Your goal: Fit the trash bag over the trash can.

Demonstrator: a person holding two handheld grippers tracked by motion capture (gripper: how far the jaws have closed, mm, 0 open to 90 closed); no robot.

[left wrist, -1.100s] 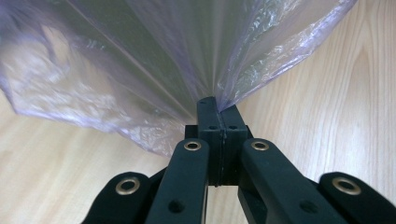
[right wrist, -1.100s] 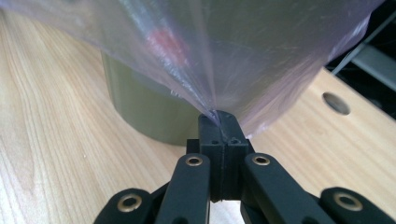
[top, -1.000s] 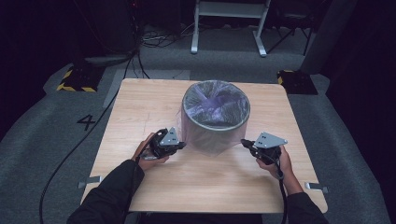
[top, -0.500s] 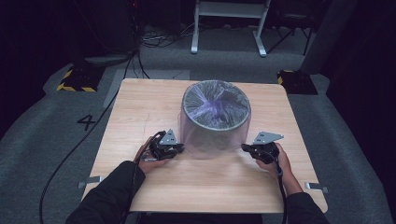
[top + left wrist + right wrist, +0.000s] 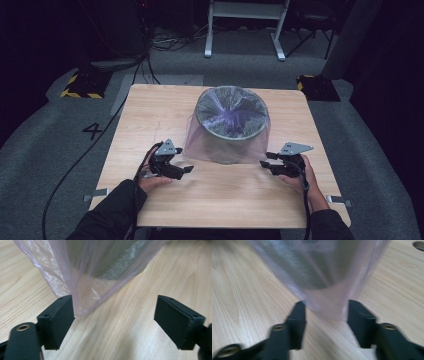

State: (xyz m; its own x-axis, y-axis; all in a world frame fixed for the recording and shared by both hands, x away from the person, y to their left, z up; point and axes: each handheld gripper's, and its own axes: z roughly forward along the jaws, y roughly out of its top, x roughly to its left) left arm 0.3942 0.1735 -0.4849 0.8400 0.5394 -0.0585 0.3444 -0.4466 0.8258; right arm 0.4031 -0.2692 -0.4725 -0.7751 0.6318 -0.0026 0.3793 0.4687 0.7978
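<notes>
A round grey mesh bin stands mid-table, lined with a thin purple plastic bag whose skirt hangs down outside to the tabletop. My left gripper sits low at the bin's left, open; in the left gripper view the left gripper stands wide, the bag's hem brushing one jaw. My right gripper is at the bin's right, open; in the right gripper view the right gripper brackets a fold of the bag without pinching it. That view is blurred.
The wooden table stands on grey carpet. Cables trail from both grippers off the near edge. A round hole marks the tabletop. A white stand's legs and dark equipment sit beyond the far edge.
The bag's skirt has flared out and come lower around the bin. Both grippers have drawn back toward the person and dropped closer to the tabletop.
</notes>
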